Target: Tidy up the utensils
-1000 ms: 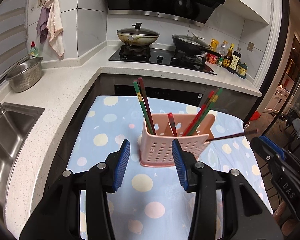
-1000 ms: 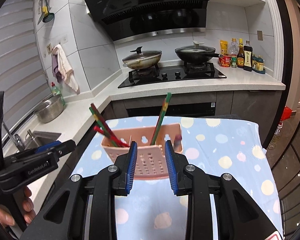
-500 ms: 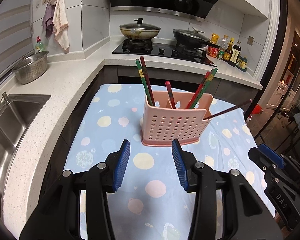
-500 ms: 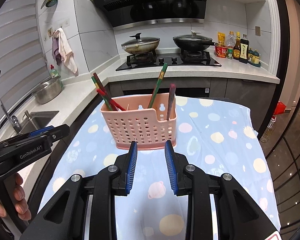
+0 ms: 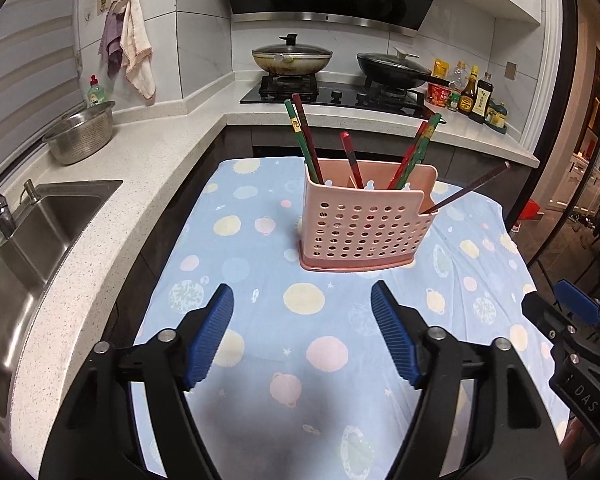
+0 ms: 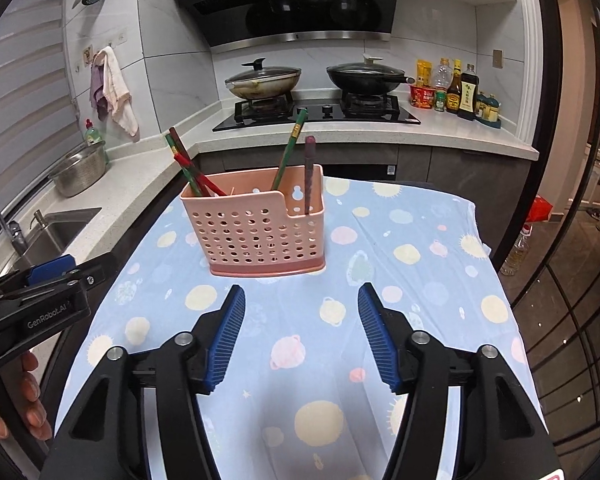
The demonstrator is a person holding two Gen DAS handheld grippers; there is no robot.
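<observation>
A pink perforated utensil holder (image 5: 366, 224) stands upright on a blue dotted cloth (image 5: 260, 320); it also shows in the right wrist view (image 6: 256, 228). Several red, green and dark chopsticks (image 5: 304, 136) lean in its compartments, and one dark chopstick (image 5: 468, 188) sticks out low to the right. My left gripper (image 5: 302, 316) is open and empty, short of the holder. My right gripper (image 6: 300, 312) is open and empty, also short of it. Each gripper shows at the edge of the other's view.
A white counter wraps the left and back, with a steel sink (image 5: 28, 232), a metal colander (image 5: 82, 134), a stove with two lidded pans (image 5: 292, 58) and sauce bottles (image 5: 470, 96). The cloth's right edge (image 6: 500, 280) drops off to the floor.
Both grippers have pulled back from the holder and risen, and both sets of jaws have opened wider. The holder and chopsticks have stayed put.
</observation>
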